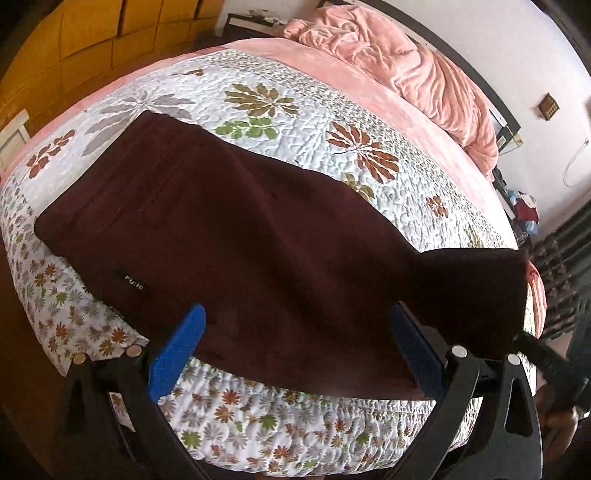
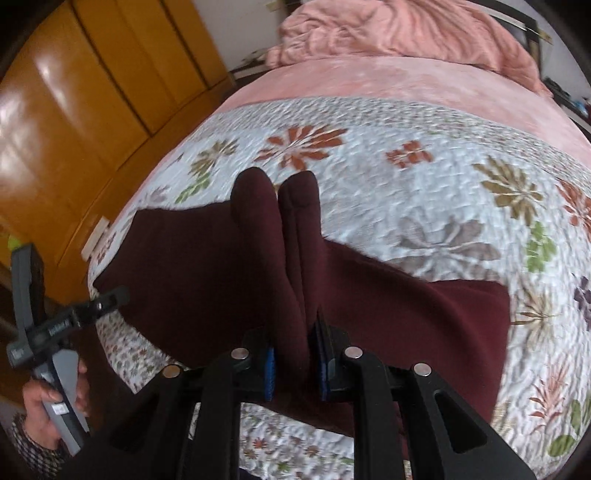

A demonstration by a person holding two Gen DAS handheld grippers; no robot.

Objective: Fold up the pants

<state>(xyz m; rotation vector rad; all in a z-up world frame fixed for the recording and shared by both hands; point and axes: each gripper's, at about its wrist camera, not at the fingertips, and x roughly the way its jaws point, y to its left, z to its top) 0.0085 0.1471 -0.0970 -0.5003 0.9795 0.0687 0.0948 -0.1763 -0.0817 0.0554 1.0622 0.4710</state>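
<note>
So the pants (image 1: 236, 236) are dark maroon and spread across the near part of the bed (image 1: 332, 122), on a white quilt (image 1: 258, 424) with leaf and flower prints. In the left wrist view the left gripper (image 1: 299, 354) has its blue fingers (image 1: 177, 354) standing wide apart, released, not pinching anything; the near edge of the pants lies between and just past them, with the cloth running away from the fingertips toward the far left. A small white logo (image 1: 133, 288) sits on the fabric just beyond the left-side finger. In the right wrist view the right gripper (image 2: 295, 373) is clenched on the pants (image 2: 207, 266), a bunched fold of maroon cloth squeezed between the blue pads (image 2: 269, 373) and poking up past the fingertips in two rounded humps. The rest of the fabric spreads out to both sides of those fingers on the quilt (image 2: 424, 192). Way off to the left side of them, a hand (image 2: 44, 402) holds the grey handle of the other gripper. Beyond the fingers there's a rumpled pink blanket (image 2: 388, 33) at the far end of the bed, and a wooden wardrobe (image 2: 92, 92) off to the left.
</note>
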